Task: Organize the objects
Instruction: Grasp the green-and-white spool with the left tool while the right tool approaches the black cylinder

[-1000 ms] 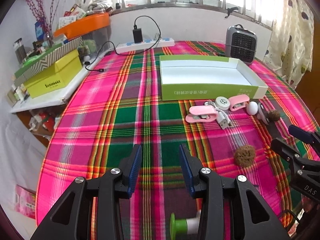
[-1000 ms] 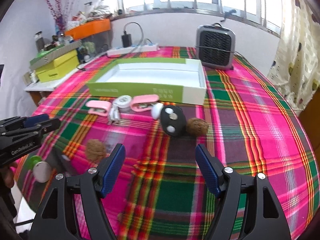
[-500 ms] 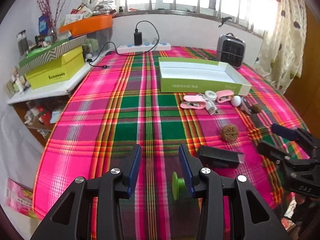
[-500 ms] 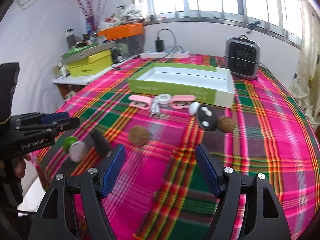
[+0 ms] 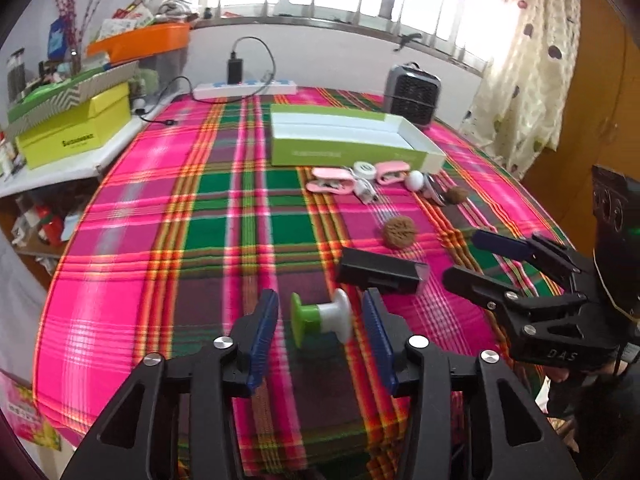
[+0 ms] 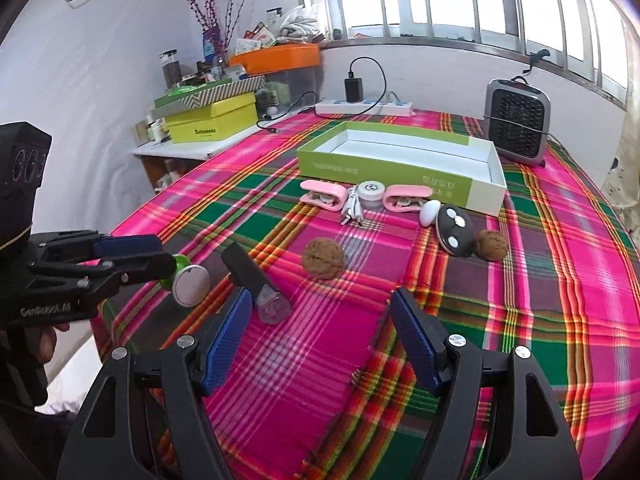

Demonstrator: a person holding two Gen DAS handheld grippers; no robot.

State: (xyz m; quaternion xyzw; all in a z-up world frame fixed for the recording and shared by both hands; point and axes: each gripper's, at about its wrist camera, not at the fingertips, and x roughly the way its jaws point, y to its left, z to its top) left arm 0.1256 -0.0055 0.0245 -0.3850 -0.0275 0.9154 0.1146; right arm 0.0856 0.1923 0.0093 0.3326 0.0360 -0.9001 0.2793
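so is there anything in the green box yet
No, the green box shows only its bare white inside, and the pink cases, walnuts and other bits lie on the cloth in front of it.

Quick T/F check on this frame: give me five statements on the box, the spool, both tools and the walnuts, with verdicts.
1. The green box is empty. True.
2. The green-and-white spool lies on its side between the fingers of the left tool. True; the jaws are opening and the pads are not pressing on it.
3. The right tool grips the black rectangular device. False: its jaws are open with only the tablecloth between them.
4. Both walnuts are in the box. False: walnut one and walnut two sit on the cloth.
5. The heater stands behind the box. True.
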